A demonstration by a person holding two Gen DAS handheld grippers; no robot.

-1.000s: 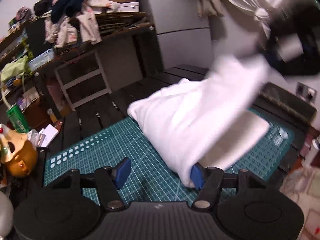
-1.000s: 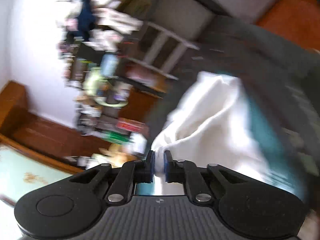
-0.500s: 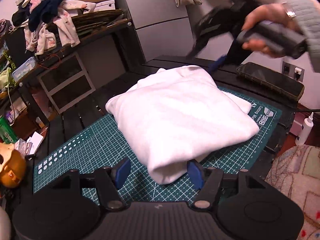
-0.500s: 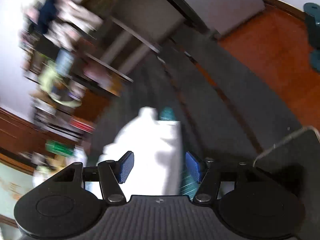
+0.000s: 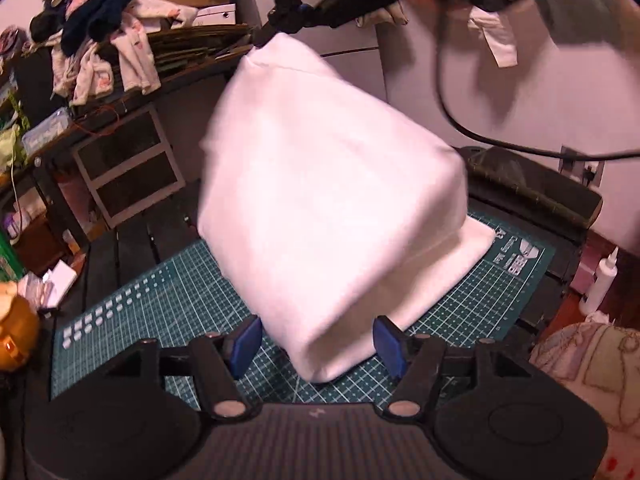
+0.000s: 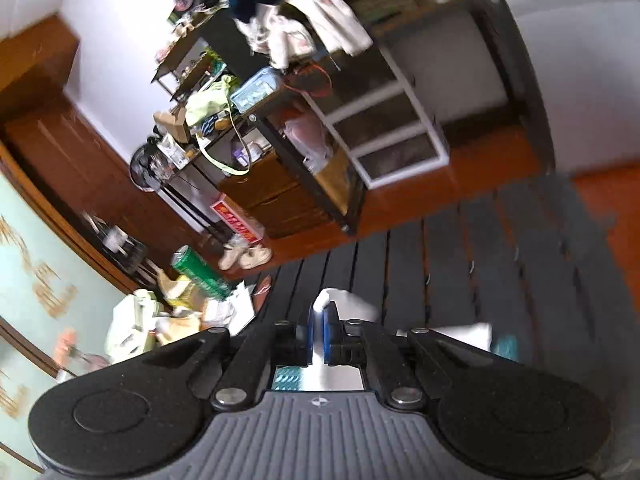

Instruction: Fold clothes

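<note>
Black left gripper, blue-padded jaws, silver screws.

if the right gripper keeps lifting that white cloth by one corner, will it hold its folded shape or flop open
Probably flop: the white cloth hangs as a soft drape from the corner pinched in the right gripper, its lower edge trailing on the green mat. It looks light. The open left gripper isn't holding it.

The lifted white garment is motion-blurred and hides the middle of the green cutting mat — and the dark table's far half. At the top right of the left wrist view, a sleeve smears past the edge. The right gripper shows only 1 small pinched corner of cloth.
</note>
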